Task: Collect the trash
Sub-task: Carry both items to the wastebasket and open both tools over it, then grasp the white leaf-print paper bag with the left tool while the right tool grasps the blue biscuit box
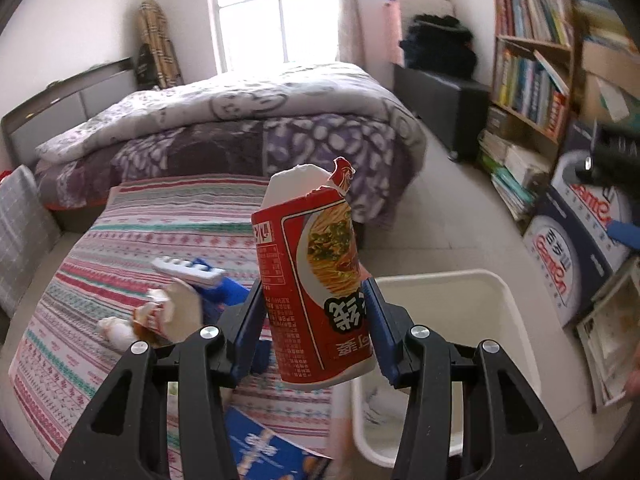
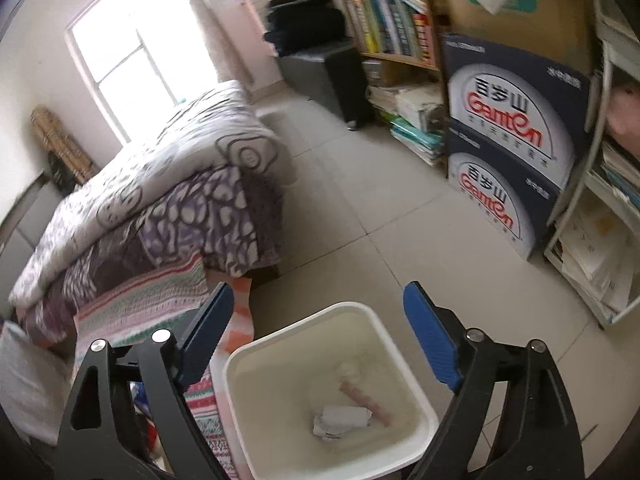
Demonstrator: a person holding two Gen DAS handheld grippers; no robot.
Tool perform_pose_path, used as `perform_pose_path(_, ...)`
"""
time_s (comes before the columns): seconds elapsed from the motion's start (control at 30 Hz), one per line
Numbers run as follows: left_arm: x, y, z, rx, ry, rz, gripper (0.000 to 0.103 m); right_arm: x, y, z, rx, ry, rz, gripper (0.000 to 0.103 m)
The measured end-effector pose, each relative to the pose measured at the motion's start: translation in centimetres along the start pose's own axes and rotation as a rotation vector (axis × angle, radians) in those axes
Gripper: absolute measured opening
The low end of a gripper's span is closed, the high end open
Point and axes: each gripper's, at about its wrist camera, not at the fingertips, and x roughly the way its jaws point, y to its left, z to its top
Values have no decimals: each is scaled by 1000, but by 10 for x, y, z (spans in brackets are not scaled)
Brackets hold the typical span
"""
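The left gripper (image 1: 316, 320) clamps a torn red instant-noodle cup (image 1: 316, 280) between its blue pads, one pad pressing on each side of the cup. The cup is upside down, its printing inverted and its ragged torn edge pointing away from the camera. It hangs over the near edge of the bed's striped sheet (image 1: 120, 240), just left of the white wastebasket (image 1: 516, 320) that stands on the tiled floor beside the bed.

On the sheet, to the left of the cup, more litter lies: a torn red and white wrapper (image 1: 160, 312), a white and blue box (image 1: 188, 270) and a blue packet (image 1: 260, 448) at the near edge.

The right gripper (image 2: 318, 332) is spread wide with nothing between its pads, hovering above the wastebasket (image 2: 240, 364). Inside the basket lie a crumpled white paper (image 2: 340, 420) and a pinkish stick-shaped piece (image 2: 364, 400). Stacked Ganten cartons (image 2: 508, 152) stand against the bookshelf on the far right.
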Motion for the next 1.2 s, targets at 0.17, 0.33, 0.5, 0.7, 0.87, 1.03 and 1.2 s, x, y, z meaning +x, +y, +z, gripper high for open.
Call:
perform_pose_path(0.17,4,-31,-6,65,21,-45,49,-1,-19,8,57,-7,-9,90)
perform_pose_path(0.33,5,-55,-12,119,37,-91,51,-1,-31,14,81,-5,-10,90)
perform_pose_path(0.5,6,-72,-18,156,49,-121,66,-3,-40,16,95,-14,-14,91)
perform_pose_path(0.7,7,-68,-18,150,59,-120,76,-3,-48,19,122,-12,-13,93)
perform_pose_path(0.87,7,-51,-13,110,67,-87,78,-1,-40,16,92,0,-7,94)
perform_pose_path(1.03,13,-24,-11,58,93,-29,79,3,-22,9,48,23,3,95)
perform_pose_path(1.2,23,9,-13,-11,147,35,79,10,-2,-1,0,62,12,96)
